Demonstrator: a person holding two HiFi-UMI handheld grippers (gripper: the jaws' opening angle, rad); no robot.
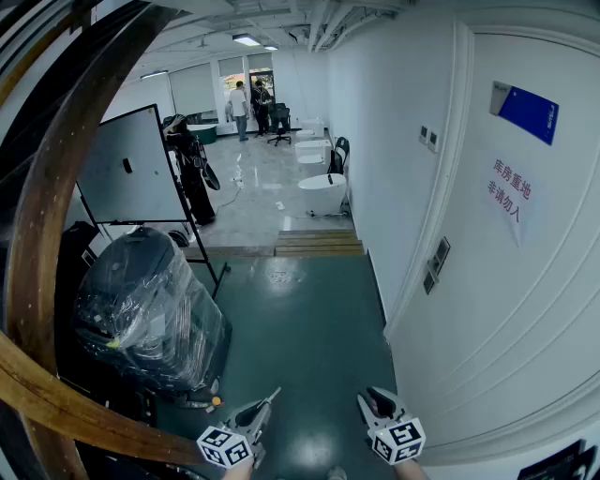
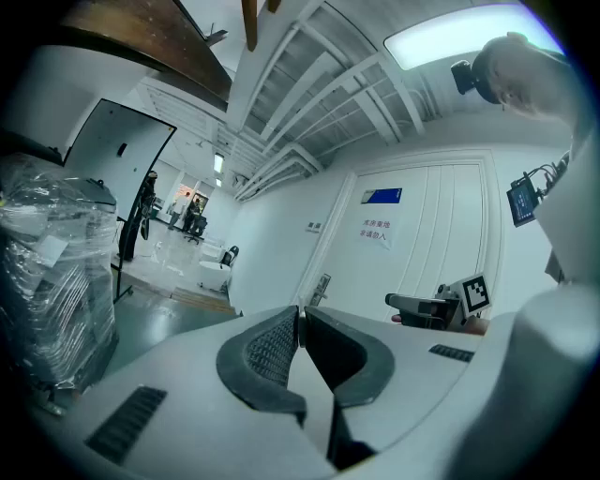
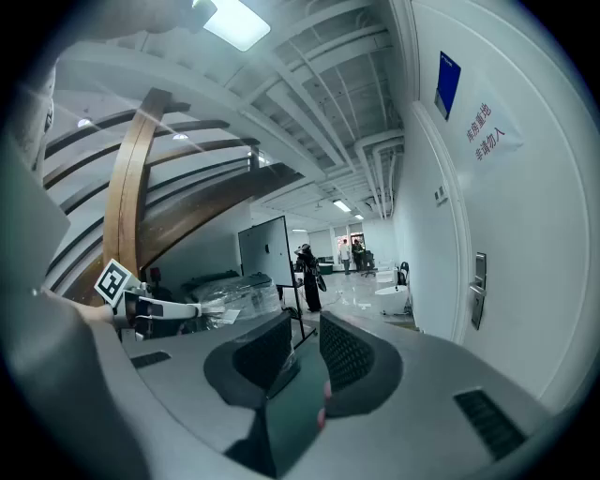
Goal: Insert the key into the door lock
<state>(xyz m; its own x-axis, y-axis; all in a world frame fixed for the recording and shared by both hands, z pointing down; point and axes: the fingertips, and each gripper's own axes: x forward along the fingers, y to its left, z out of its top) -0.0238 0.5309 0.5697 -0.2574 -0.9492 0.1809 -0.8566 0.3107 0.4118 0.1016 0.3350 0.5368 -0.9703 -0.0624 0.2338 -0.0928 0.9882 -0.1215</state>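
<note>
Wood curves down the left as a beam [image 1: 37, 216], beside a plastic-wrapped bundle [image 1: 150, 309] and a whiteboard [image 1: 131, 169] on the teal floor [image 1: 300, 319]. Low over it the left gripper [image 1: 272, 397] has its jaws pressed together — any key there is too small to tell — and the right gripper [image 1: 368, 401] has its jaws apart, empty. At right the lock [image 1: 437, 262] sits on the white door [image 1: 525, 309], well apart from both.

- Showroom-like commercial hall: white bathtubs [image 1: 323, 192] line the wall at upper centre.
- Exposed ceiling pipes [image 1: 314, 19], green floor [image 1: 300, 319].
- Whiteboard [image 1: 131, 169] and plastic-wrapped bundle [image 1: 150, 309] at left; door [image 1: 525, 300] with a paper sign [image 1: 509, 195] at right.
</note>
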